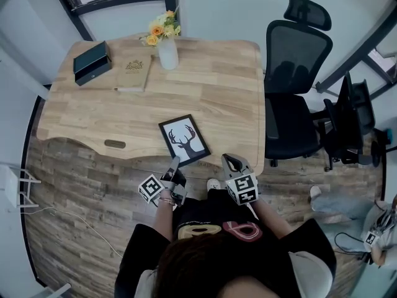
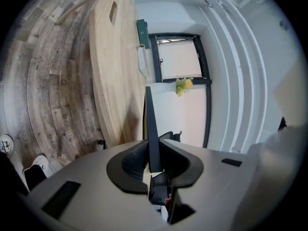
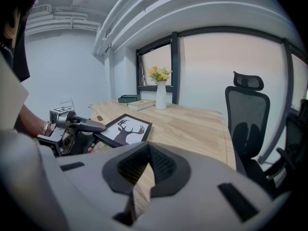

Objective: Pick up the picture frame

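Picture frame (image 1: 184, 139): at the tabletop's (image 1: 205, 92) near edge, its near corner clamped edge-on in the left tongs (image 1: 173, 163). Right tongs (image 1: 231, 161): pressed together, empty, just off that edge. Handling: we pinch firmly and raise it level, since a corner grip likely lets it swing.

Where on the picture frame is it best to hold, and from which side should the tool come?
The near edge, from the person's side, one jaw above and one below. The picture frame is a flat slab by the front edge of the table, so only an edge fits between jaws; the left tool clamps it there.
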### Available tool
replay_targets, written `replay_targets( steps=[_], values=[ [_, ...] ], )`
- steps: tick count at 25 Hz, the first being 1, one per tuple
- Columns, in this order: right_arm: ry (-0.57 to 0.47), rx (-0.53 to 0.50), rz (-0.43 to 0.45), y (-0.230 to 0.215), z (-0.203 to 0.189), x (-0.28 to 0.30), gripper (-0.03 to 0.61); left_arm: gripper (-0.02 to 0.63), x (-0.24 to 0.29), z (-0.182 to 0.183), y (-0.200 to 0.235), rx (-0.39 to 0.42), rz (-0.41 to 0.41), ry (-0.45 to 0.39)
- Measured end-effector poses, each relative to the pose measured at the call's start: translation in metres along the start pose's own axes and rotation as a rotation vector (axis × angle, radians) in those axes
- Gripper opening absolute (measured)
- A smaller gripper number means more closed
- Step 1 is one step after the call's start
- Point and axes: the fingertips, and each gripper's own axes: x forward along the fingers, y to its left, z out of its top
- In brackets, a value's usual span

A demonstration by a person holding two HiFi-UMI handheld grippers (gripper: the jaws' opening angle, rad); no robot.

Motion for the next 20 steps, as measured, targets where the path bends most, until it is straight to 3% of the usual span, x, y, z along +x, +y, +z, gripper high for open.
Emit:
replay_targets(
  steps=[20],
  values=[
    [-0.016,0.000,0.007,0.006,0.009,0.004,0.011,0.080,-0.007,0.015,-0.044,-0.019,-0.144,-0.048]
  ],
)
